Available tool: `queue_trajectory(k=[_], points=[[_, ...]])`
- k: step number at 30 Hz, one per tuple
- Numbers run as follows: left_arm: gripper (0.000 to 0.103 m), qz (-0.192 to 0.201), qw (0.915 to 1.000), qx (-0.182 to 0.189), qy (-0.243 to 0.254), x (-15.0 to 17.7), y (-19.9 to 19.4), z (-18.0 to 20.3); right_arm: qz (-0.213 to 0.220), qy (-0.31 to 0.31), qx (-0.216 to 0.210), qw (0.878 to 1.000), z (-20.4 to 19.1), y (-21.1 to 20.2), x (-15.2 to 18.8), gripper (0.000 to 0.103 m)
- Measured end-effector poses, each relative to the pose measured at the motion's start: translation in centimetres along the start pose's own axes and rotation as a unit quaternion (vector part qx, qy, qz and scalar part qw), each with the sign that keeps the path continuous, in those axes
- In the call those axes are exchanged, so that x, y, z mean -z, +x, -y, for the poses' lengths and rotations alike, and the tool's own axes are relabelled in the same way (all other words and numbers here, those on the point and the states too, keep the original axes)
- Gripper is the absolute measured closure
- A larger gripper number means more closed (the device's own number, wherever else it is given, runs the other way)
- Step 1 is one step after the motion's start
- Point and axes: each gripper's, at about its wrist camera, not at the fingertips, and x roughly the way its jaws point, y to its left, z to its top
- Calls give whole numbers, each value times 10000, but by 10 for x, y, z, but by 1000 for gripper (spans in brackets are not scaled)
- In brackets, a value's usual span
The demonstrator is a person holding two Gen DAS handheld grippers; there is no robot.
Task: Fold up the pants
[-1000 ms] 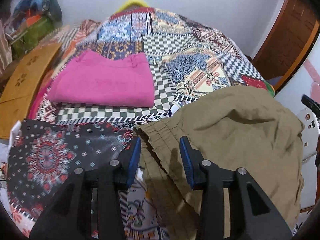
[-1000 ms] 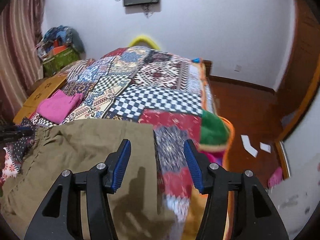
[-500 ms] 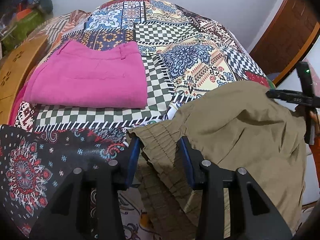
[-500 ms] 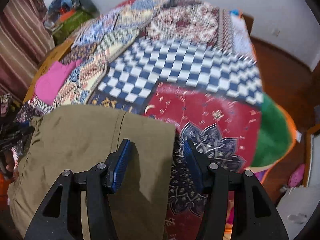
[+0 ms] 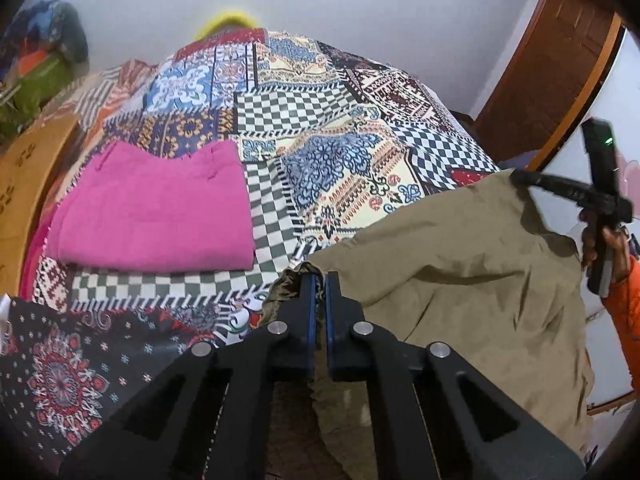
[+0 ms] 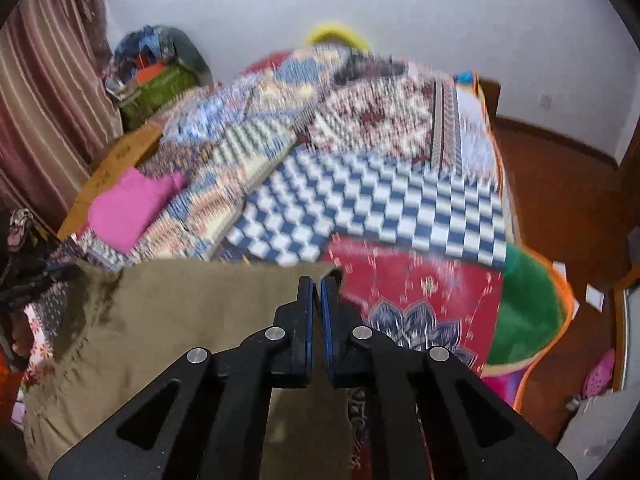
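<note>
On the bed: olive-khaki pants (image 5: 460,280) lie spread across the near end of the patchwork quilt (image 5: 320,128), so not folded yet.
Left gripper (image 5: 318,280): fingers pinched pretty much together on the gathered waistband corner of the pants, a bit of fabric bunched up between the blue pads.
Right gripper (image 6: 317,284): fingers nearly closed too, clamped on the far corner of the pants right at their edge, next to the red patch of the quilt. From the left wrist view you can see it gripping the far corner of the cloth.
Pants again: in the right wrist view they (image 6: 180,320) stretch off to the left, wrinkled toward the waistband end.
Pink garment (image 5: 156,212): already folded, sitting on the quilt well apart from the pants, over on the left side.
Background: wooden board (image 5: 24,184) beside the bed, brown door (image 5: 560,60) on the right; the right view is quite blurry.
</note>
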Motion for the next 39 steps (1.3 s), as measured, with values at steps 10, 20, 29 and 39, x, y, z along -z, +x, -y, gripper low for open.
queue_trajectory(k=[10, 20, 29, 39], points=[[100, 519, 9981, -309, -125, -22, -20, -17, 556, -209, 441, 9973, -7, -11, -36, 99], [74, -40, 9965, -833, 61, 4, -18, -15, 127, 372, 338, 9987, 21, -58, 27, 68], [51, 84, 9983, -199, 543, 28, -59, 70, -159, 1228, 135, 9922, 25, -78, 120, 46], [51, -684, 9934, 422, 818, 85, -34, 137, -88, 1446, -560, 9879, 6, -64, 143, 67]])
